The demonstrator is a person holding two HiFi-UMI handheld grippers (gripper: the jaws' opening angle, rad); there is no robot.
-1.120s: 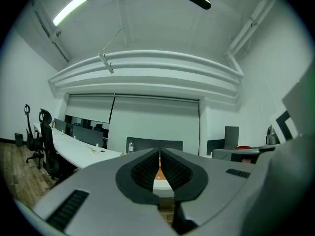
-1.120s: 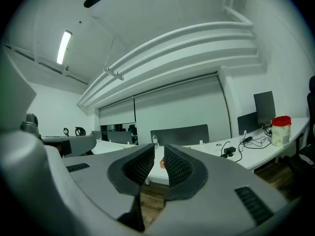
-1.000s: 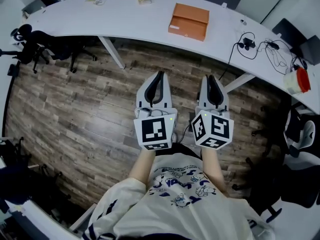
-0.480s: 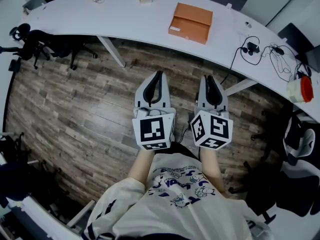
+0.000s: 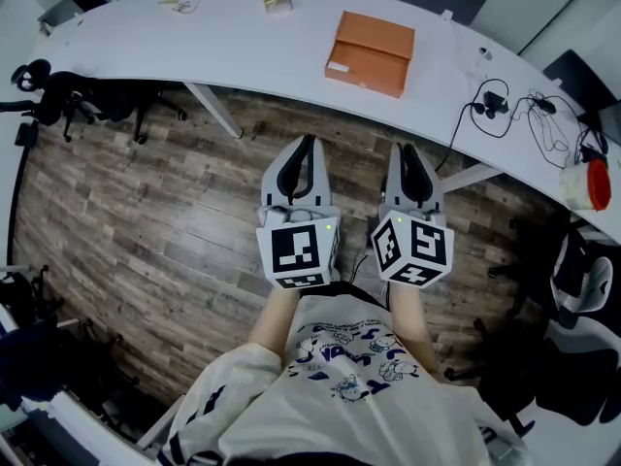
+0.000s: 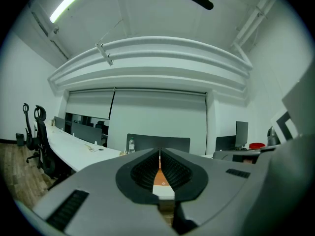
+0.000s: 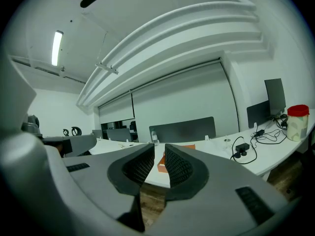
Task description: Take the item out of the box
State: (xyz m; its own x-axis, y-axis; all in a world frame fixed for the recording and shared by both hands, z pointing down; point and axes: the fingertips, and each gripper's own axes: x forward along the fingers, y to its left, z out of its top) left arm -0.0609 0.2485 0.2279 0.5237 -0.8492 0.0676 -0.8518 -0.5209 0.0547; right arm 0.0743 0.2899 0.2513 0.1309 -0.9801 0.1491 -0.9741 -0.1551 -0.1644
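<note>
The orange box [image 5: 370, 53] lies closed on the far white desk [image 5: 233, 51], its item hidden inside. The left gripper [image 5: 310, 142] and right gripper [image 5: 405, 149] hang near the chest, jaws together and empty, probably because the reach hasn't begun

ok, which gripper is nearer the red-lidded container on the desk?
Right. The right gripper sits to the left of the red-lidded container; the left gripper is farther left again.
</note>
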